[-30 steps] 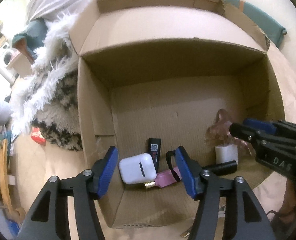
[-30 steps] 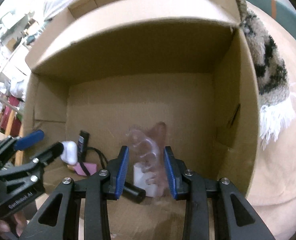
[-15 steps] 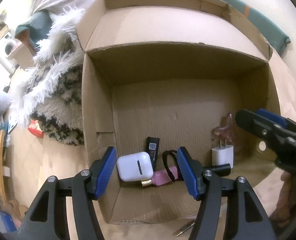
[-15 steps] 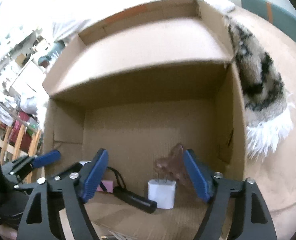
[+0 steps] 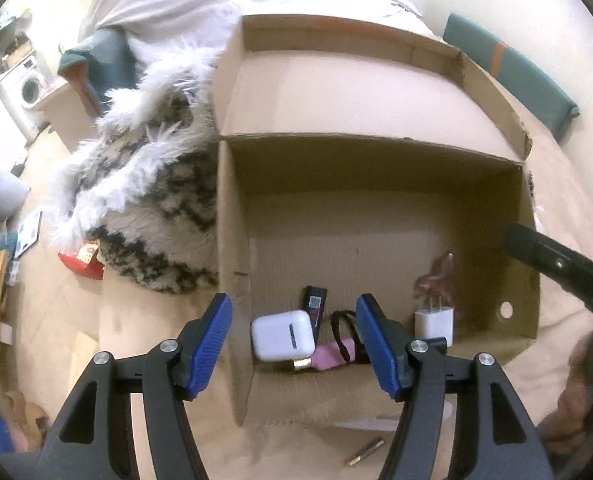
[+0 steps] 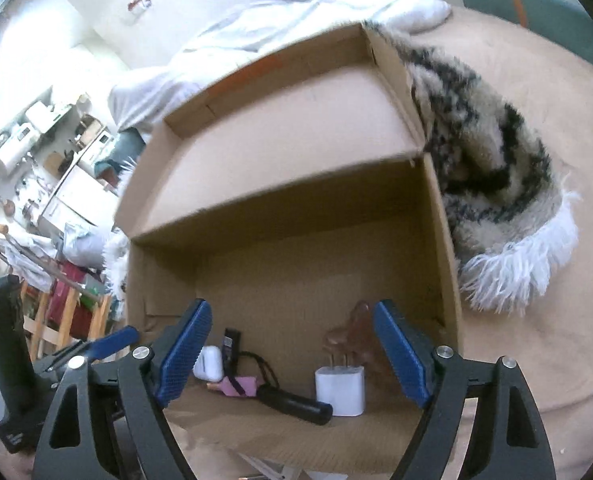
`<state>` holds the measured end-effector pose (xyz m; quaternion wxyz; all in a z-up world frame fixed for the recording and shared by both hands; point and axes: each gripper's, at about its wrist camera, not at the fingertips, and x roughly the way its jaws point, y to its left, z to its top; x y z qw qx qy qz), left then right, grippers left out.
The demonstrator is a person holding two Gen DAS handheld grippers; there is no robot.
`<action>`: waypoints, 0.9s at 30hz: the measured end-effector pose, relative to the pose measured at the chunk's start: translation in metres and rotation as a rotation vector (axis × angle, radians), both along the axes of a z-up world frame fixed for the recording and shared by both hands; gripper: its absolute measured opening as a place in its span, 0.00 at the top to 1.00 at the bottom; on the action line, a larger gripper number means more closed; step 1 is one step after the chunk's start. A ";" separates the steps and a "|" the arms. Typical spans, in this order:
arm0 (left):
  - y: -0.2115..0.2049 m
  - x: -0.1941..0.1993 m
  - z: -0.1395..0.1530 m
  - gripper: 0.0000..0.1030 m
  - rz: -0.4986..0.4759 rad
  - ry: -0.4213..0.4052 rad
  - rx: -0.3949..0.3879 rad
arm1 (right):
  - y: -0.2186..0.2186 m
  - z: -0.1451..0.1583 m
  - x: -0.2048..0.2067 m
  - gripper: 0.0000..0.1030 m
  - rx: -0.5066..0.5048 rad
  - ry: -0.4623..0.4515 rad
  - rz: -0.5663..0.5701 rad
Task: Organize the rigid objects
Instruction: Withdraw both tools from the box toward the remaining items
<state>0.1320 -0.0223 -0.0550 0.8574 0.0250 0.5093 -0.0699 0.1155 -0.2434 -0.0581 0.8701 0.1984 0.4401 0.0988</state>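
Note:
An open cardboard box (image 5: 376, 168) (image 6: 280, 208) lies on a beige bed. Inside at its near edge are a white earbuds case (image 5: 282, 335) (image 6: 209, 363), a small black device (image 5: 314, 304), a pink item with a black strap (image 5: 334, 354) (image 6: 242, 386), a black cylinder (image 6: 296, 400), a white charger plug (image 5: 434, 322) (image 6: 340, 390) and a clear brownish hair clip (image 5: 436, 276) (image 6: 350, 336). My left gripper (image 5: 294, 346) is open and empty above the box's near left corner. My right gripper (image 6: 292, 354) is open and empty in front of the box.
A shaggy black-and-white rug (image 5: 144, 184) (image 6: 492, 184) lies beside the box. A red packet (image 5: 82, 260) sits at its left. A small metal bit (image 5: 364, 452) lies on the bed in front of the box. A teal cushion (image 5: 508, 68) is at the back right.
My right gripper opened and let go of the hair clip, which now rests in the box behind the charger. Both grippers have pulled back from the box.

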 end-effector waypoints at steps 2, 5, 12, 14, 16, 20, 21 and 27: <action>0.005 -0.004 0.006 0.40 0.009 -0.005 -0.021 | 0.000 0.006 -0.009 0.14 -0.012 -0.011 0.005; 0.010 -0.010 0.017 0.37 0.019 -0.031 -0.031 | -0.001 0.012 -0.023 0.14 -0.046 -0.021 0.009; 0.024 -0.031 0.015 0.34 0.020 -0.038 0.011 | -0.010 0.013 -0.058 0.14 -0.001 0.003 -0.040; 0.027 -0.039 0.007 0.34 0.030 -0.003 -0.007 | -0.012 0.011 -0.068 0.14 0.002 0.011 -0.046; 0.025 -0.051 -0.007 0.34 0.030 0.046 -0.026 | -0.012 0.007 -0.077 0.14 0.012 0.026 -0.053; 0.010 -0.071 -0.046 0.34 -0.006 0.205 -0.058 | -0.010 -0.007 -0.087 0.14 0.026 0.092 -0.082; 0.006 -0.076 -0.055 0.34 -0.011 0.236 -0.064 | -0.010 -0.011 -0.089 0.14 0.026 0.108 -0.090; -0.016 -0.085 -0.082 0.34 -0.069 0.279 -0.053 | 0.002 -0.024 -0.089 0.14 0.020 0.168 -0.052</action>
